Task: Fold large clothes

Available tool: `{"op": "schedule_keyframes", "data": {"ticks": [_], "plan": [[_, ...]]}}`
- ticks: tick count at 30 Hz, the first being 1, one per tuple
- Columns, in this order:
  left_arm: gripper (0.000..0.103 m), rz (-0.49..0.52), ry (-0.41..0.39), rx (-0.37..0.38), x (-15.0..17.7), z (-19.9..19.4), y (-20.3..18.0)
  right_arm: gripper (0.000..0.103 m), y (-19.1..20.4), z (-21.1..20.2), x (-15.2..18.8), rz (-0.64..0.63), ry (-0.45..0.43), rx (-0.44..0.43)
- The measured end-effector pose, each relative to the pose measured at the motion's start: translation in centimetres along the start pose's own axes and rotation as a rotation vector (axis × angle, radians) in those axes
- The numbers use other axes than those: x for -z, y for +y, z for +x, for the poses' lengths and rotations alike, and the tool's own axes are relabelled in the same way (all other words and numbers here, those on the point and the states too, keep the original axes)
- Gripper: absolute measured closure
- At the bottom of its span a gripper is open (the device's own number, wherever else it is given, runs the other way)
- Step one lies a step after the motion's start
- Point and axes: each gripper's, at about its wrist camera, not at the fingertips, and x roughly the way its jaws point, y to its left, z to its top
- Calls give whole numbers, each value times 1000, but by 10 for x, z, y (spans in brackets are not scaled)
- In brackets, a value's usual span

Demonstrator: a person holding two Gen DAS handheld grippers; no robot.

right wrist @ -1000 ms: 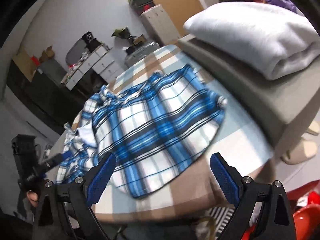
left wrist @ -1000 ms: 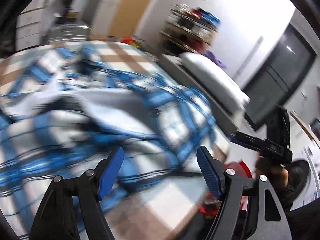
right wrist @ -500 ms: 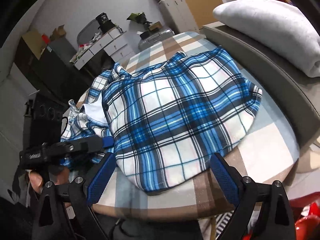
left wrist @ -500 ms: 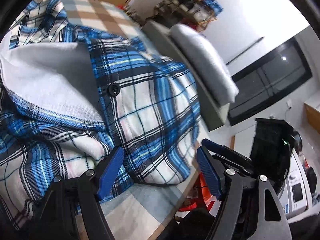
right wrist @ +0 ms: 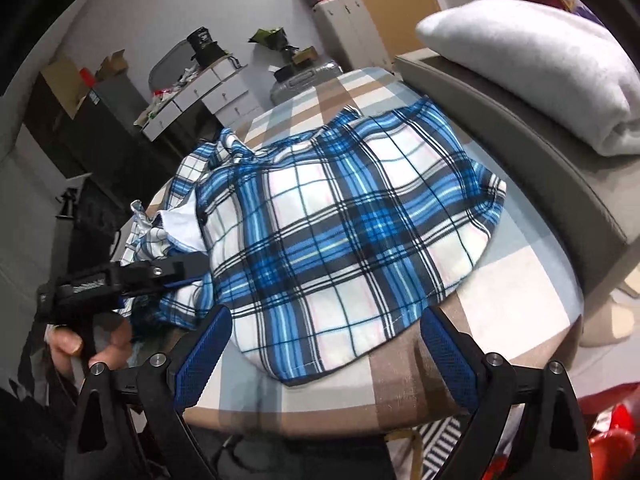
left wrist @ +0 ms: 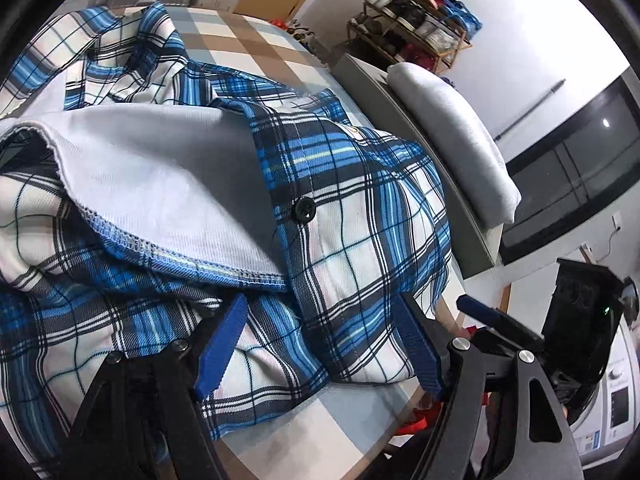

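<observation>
Shirt: a blue, white and black plaid shirt [right wrist: 340, 240] lies crumpled on the counter, its hem near the front edge; pale plain lining [left wrist: 160, 184] with stitched edging turned out, one dark round button [left wrist: 304, 210] showing.
Counter: round top [right wrist: 520, 280] under a checked cloth of tan, white and pale blue squares.
Room: a grey padded bench [right wrist: 540, 152] beside the counter carries a folded white blanket [right wrist: 540, 68]; white drawers [right wrist: 208, 96] and a cluttered shelf rack [left wrist: 420, 28] along pale walls.
Left hand-held gripper [left wrist: 320, 344]: blue ribbed pads apart, low over the shirt's folds, gripping nothing.
Right hand-held gripper [right wrist: 324, 356]: pads spread wide at the hem, clamping nothing.
</observation>
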Motion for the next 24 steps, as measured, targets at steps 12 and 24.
{"op": "schedule_keyframes", "data": {"ticks": [12,24], "plan": [[102,-93,-169,143,-27,3,4,7,-5,1,0,27,-6,18],[103,-211,-310,251,-107,-51,31,7,-24,0,-10,126,-30,-53]]}}
